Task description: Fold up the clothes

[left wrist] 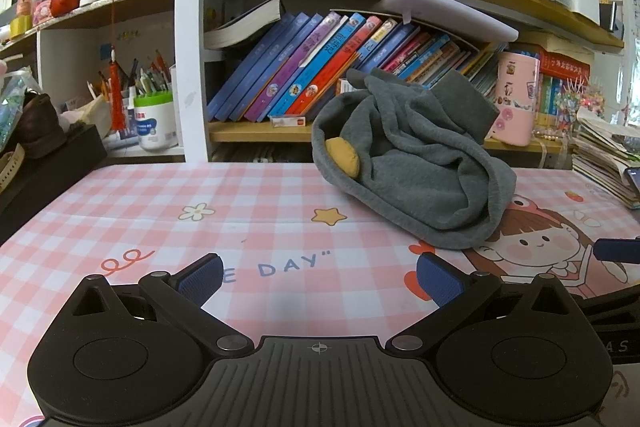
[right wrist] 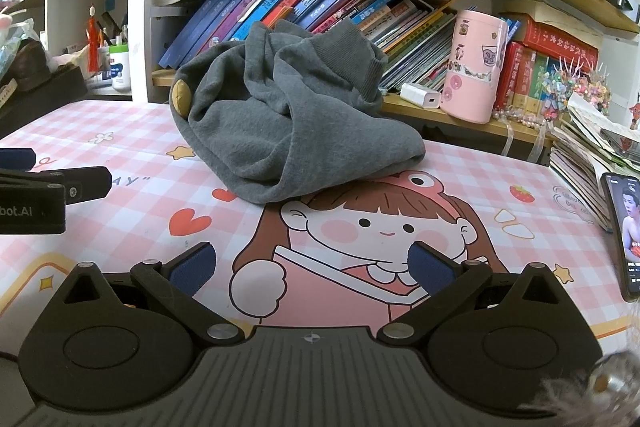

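While both grippers hang low over the near edge of the tabletop (left wrist: 120, 211), neither one touches anything. The left gripper (left wrist: 319, 277) has its blue-padded fingers (left wrist: 202, 273) spread wide, with only the pink checked mat between them. The right gripper (right wrist: 312, 267) is spread just as wide, its fingers (right wrist: 430, 267) framing the cartoon girl (right wrist: 380, 223) printed on the mat. It sits beside the left one; from the right wrist view the left gripper's black body pokes in at the left edge, and from the left wrist view a blue tip of the right one shows at the right edge.

The sweater (left wrist: 412, 163), grey and crumpled into a heap, lies toward the far edge of the tabletop, well apart from both grippers. Its ribbed cuff or hem sticks up at the top of the heap, and a mustard-yellow patch (right wrist: 181, 95) shows on its left side. Its near edge overlaps the top of the cartoon girl's head.

Behind the sweater stands a bookshelf (right wrist: 280, 7) packed with leaning books. A pink canister (right wrist: 474, 67) rests on the low shelf to the right of the heap, with a white charger (right wrist: 422, 97) just beside it. At the right edge of the tabletop a phone (right wrist: 626, 231) lies with its screen lit, next to a stack of magazines (left wrist: 608, 155).
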### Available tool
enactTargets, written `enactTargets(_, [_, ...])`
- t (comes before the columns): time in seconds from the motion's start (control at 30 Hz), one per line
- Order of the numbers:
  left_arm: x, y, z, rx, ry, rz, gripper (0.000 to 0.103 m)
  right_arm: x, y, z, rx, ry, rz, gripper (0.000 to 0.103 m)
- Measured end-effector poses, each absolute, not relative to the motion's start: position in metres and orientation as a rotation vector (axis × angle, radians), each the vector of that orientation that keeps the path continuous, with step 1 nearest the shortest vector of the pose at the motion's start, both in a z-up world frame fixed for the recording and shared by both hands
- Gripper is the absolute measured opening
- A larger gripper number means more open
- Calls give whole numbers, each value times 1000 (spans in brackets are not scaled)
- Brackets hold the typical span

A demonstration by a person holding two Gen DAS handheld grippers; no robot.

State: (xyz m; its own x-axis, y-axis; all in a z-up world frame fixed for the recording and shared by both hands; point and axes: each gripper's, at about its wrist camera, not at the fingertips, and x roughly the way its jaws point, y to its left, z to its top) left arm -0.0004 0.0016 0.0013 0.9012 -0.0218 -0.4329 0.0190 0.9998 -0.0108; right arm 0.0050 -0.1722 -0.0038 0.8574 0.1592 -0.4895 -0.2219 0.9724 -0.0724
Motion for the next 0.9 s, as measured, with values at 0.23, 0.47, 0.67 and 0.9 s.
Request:
enactTargets(0.23, [0, 3, 1, -13, 450, -26, 103, 7, -172, -5, -127, 515, 208, 103])
enactTargets(0.47, [-1, 2, 2, -14, 442, -58, 103, 6, -166, -6, -154, 514, 233, 103])
enactTargets(0.67, [-9, 5, 7, -40, 382, -76, 103, 5, -171, -4, -122, 505, 247, 103])
enactTargets(0.9, [-11, 4, 9, -41, 366, -106, 103, 3, -175, -2, -98, 486, 274, 103])
